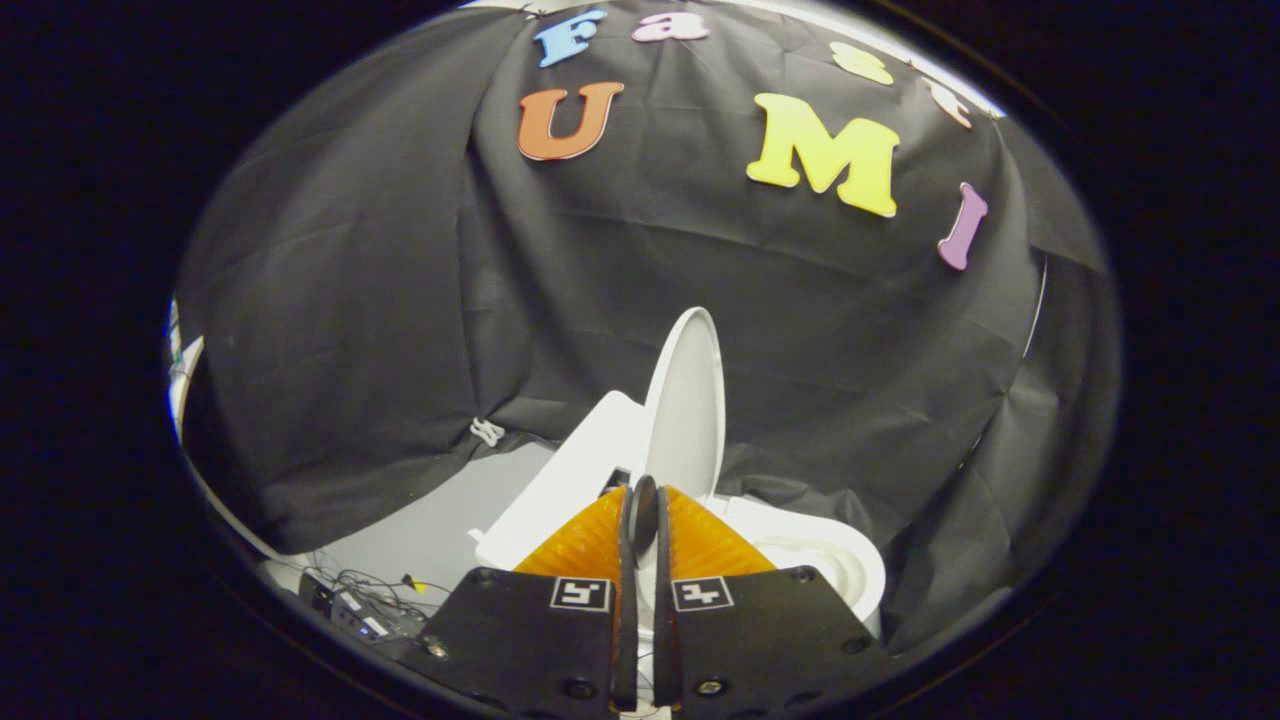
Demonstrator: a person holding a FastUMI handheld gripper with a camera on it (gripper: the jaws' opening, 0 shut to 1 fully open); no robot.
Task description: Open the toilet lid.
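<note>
A: What does the toilet bowl (840, 560) hold?

B: I can't make out anything in it. Its pale inside shows just right of the fingers, but its near part is hidden behind the gripper (643, 520).

A: And the toilet lid (688, 400)?

B: Raised, standing nearly upright just beyond the fingertips, leaning back toward the cistern (570, 480) and the black cloth wall (380, 300).

A: The jaws?

B: Together, only a thin slit between them, and they clamp nothing.

A: Any free room?

B: Grey floor (440, 530) lies open to the left of the toilet, with a tangle of cables (370, 595) near the fingers. The cloth crowds close on the right.

A: Anything unclear?

B: The hinge sits behind the fingertips.
</note>
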